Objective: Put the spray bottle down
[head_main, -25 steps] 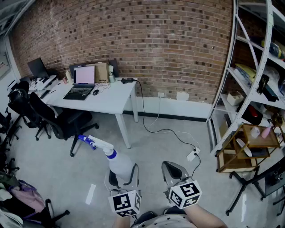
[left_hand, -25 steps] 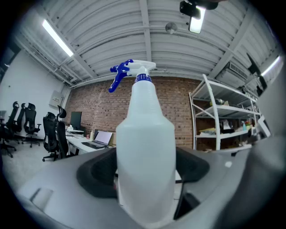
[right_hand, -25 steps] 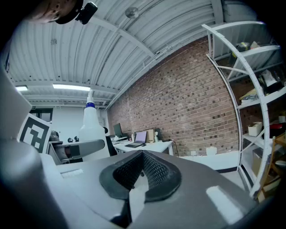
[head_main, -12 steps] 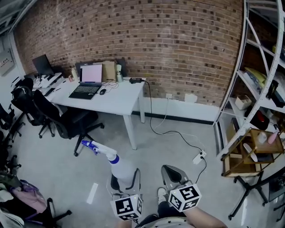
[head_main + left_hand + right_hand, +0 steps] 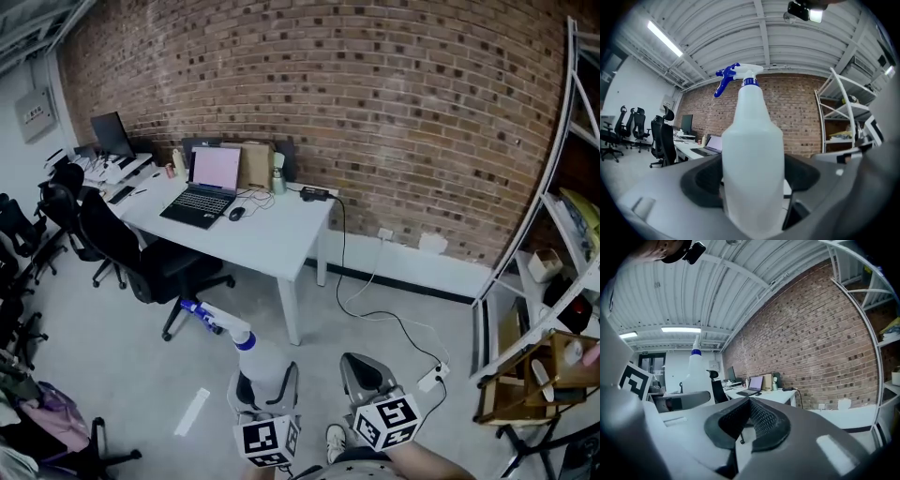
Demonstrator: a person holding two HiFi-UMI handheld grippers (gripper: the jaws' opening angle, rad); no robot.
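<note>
A white spray bottle (image 5: 255, 359) with a blue trigger head (image 5: 202, 314) is held above the floor, its nozzle aimed left toward the desk. My left gripper (image 5: 265, 386) is shut on the bottle's body, which fills the left gripper view (image 5: 752, 154) between the dark pads. My right gripper (image 5: 364, 373) hangs beside it at the bottom of the head view, shut with nothing between its pads (image 5: 761, 420). The bottle (image 5: 697, 373) also shows at the left of the right gripper view.
A white desk (image 5: 272, 246) with an open laptop (image 5: 208, 186) and a brown box stands against the brick wall. Black office chairs (image 5: 127, 251) stand left of it. Cables and a power strip (image 5: 433, 377) lie on the floor. A metal shelf rack (image 5: 553, 281) rises at right.
The head view has swung left and nearer to the desk, which now sits closer to the middle. Both grippers hold the same pose, the bottle still gripped.
</note>
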